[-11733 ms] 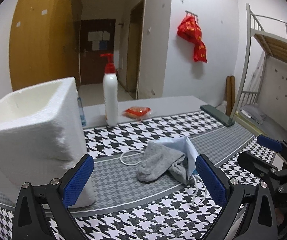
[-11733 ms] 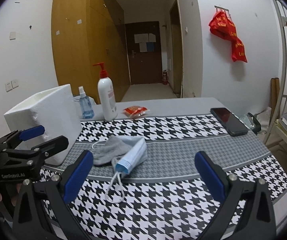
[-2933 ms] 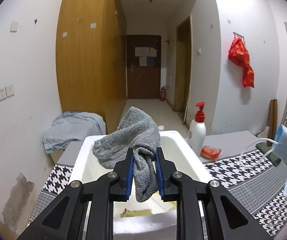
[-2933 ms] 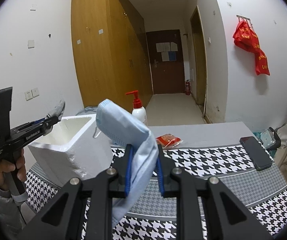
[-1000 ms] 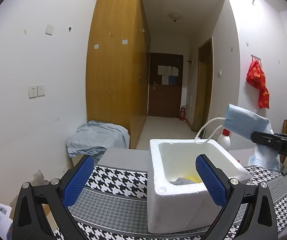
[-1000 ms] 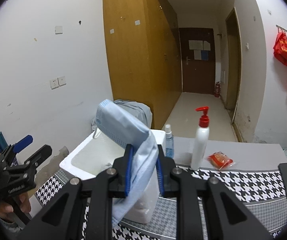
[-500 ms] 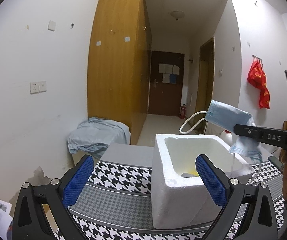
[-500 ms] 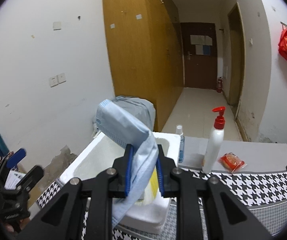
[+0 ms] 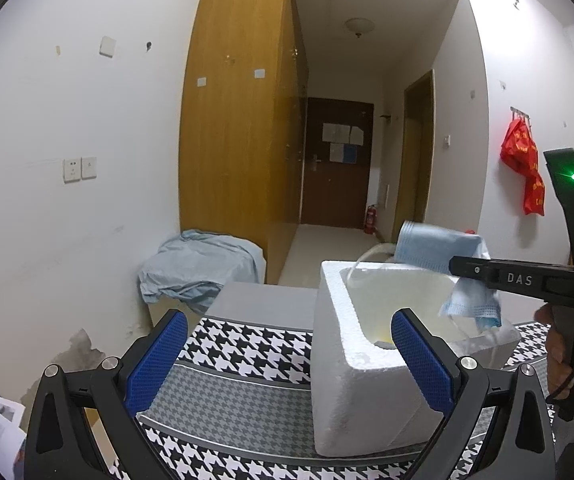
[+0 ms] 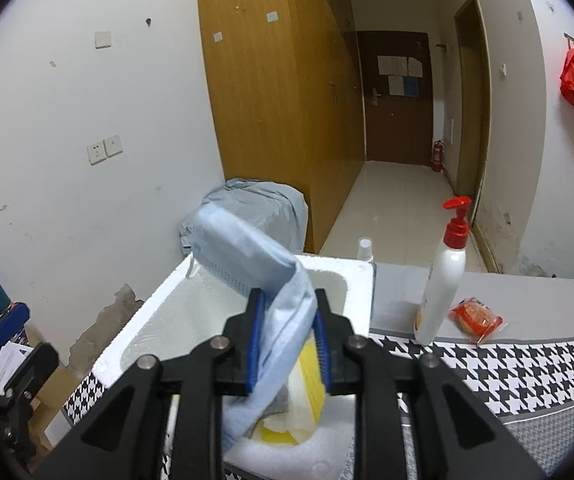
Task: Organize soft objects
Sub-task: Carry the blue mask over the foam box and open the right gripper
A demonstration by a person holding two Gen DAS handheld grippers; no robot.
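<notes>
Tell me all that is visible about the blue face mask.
The face mask is light blue, pleated, of thin soft fabric, folded over and crumpled. It sits between the jaws of the right gripper, which are opening; the pads still touch it. Its upper part sticks up, its lower part hangs down. A white ear loop trails from it. It hangs above the open white foam box.

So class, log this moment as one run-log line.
right claw: opening, pale blue pleated face mask between pads | over white foam box | left claw: open
</notes>
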